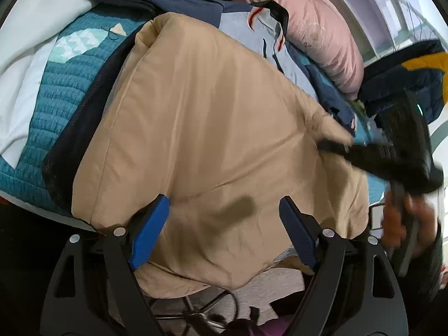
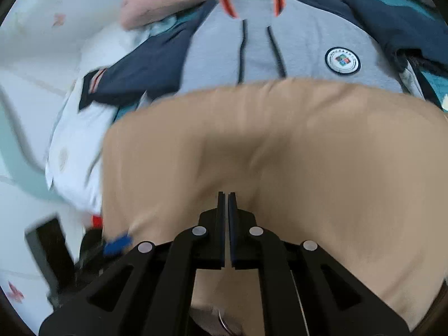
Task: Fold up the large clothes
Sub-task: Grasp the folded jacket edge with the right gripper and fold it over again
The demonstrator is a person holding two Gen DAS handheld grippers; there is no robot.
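Tan, padded and smooth, the large garment [image 1: 212,128] lies folded on the bed, spread over a teal quilted blanket [image 1: 58,103] with its near edge hanging off the bed's side. The left gripper [image 1: 224,224] hovers just above that near edge, its blue-padded jaws spread wide and holding nothing. The right gripper [image 2: 226,204] has its jaws pressed nearly together over the tan cloth (whether any fabric is pinched between them cannot be told, since the view is blurred). Beyond the garment lies a grey and navy jacket [image 2: 280,53] with orange collar stripes and a round badge [image 2: 342,62]. A pink pillow [image 1: 322,30] rests past the jacket.
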